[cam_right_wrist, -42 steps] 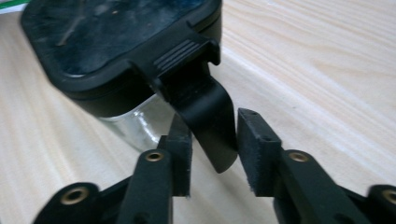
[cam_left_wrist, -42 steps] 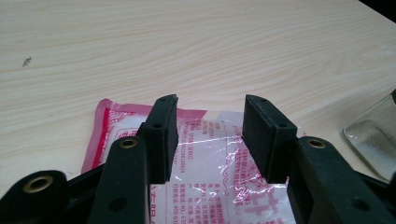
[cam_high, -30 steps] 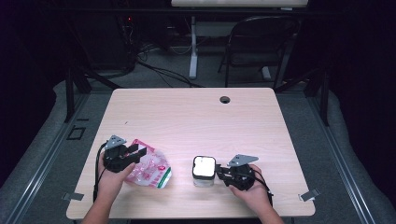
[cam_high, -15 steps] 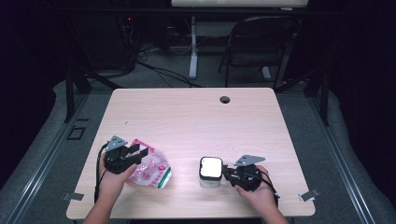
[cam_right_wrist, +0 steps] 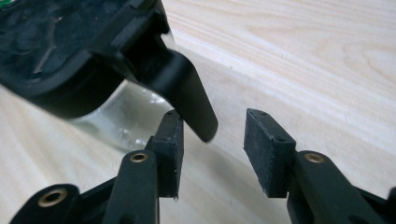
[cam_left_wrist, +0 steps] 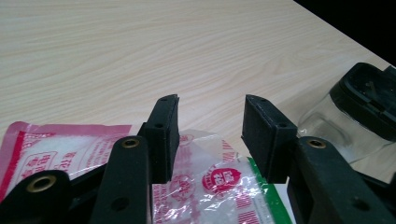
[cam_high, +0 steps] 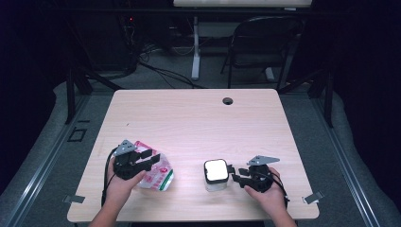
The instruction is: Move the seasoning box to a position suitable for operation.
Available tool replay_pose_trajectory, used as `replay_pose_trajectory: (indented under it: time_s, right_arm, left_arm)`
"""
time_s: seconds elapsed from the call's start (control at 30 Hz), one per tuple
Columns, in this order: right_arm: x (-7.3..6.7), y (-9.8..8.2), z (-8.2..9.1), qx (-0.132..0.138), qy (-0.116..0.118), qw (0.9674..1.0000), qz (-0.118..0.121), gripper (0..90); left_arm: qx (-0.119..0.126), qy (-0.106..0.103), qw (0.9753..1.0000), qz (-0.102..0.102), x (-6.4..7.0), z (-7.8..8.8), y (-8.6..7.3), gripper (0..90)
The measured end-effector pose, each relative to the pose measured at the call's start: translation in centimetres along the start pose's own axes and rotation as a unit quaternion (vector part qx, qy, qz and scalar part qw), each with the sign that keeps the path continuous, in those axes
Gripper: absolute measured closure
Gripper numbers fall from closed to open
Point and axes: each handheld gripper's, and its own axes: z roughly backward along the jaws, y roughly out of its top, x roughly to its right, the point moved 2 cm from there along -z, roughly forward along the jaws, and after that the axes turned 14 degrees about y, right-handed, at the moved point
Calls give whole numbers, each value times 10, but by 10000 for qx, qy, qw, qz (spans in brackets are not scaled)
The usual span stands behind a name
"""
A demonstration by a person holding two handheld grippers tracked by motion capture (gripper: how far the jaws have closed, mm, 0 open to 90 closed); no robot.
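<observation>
One jar (cam_high: 216, 175) beside right gripper (cam_high: 235, 172)

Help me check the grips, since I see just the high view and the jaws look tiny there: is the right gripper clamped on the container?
Observer: No. The jaws of the right gripper have just been opening. The black latch tab of the container hangs in the gap beside one pad, unpressed.
Operator: What is below the lid?
Observer: A clear wall, under a black lid frame.
Operator: And the left gripper, has it got the bag?
Observer: The left gripper stands open above the bag, a clear film with red and green print. Nothing is pinched.
</observation>
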Motion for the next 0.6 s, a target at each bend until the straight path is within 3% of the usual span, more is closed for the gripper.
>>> replay_pose_trajectory:
  time_s: [0.17, 0.3, 0.4, 0.47, 0.5, 0.6]
  right_arm:
    - [2, -1, 14, 128, 203, 9994, -233, 540]
    - [-2, 3, 33, 425, 163, 9985, -316, 529]
    - [-3, 4, 35, 518, 140, 9979, -369, 558]
    - [-6, 6, 37, 498, 66, 9982, -326, 603]
    - [-9, 7, 37, 405, 37, 9988, -266, 635]
    - [-11, 8, 35, 345, -63, 9992, -181, 644]
  left_arm:
    - [24, -117, 9999, 55, 7, -1, 2, 545]
    - [-32, -223, 9997, -14, 15, -3, 2, 534]
    - [-61, -234, 9997, -66, 21, -5, 1, 526]
    - [-127, -181, 9997, -95, 26, -8, 0, 548]
    - [-227, -247, 9992, -216, 32, -10, -1, 575]
    - [-241, -262, 9989, -303, 39, -13, -2, 586]
